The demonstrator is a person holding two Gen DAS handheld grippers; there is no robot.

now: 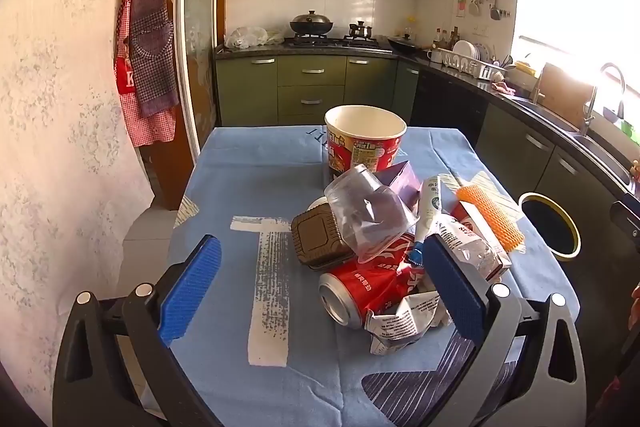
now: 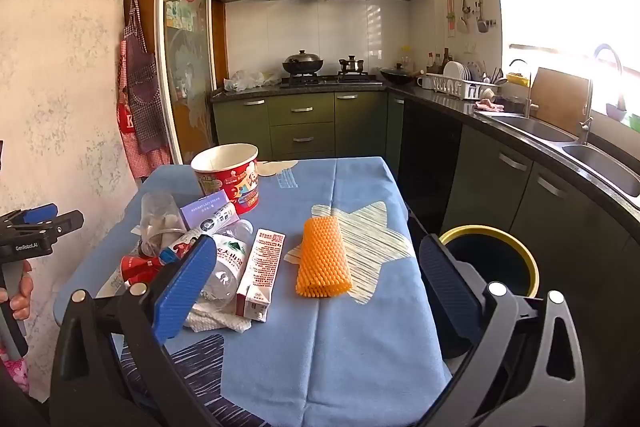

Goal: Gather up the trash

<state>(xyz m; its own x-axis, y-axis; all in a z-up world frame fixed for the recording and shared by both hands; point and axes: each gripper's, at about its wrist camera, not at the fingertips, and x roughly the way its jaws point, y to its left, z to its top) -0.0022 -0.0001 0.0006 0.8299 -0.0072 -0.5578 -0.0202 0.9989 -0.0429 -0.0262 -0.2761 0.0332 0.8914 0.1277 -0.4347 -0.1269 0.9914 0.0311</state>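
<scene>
Your left gripper (image 1: 320, 291) has its blue-padded fingers (image 1: 190, 291) spread fully wide, gripping nothing; the crushed red aluminium can (image 1: 360, 287) lies between them on the blue cloth-covered counter (image 1: 240, 187). Your right gripper (image 2: 316, 291) is likewise wide open and empty. The orange foam mesh sleeve (image 2: 323, 259) lies ahead of it, apart from the trash pile. The yellow-rimmed black bin (image 2: 496, 259) stands just beside the counter's right edge.
</scene>
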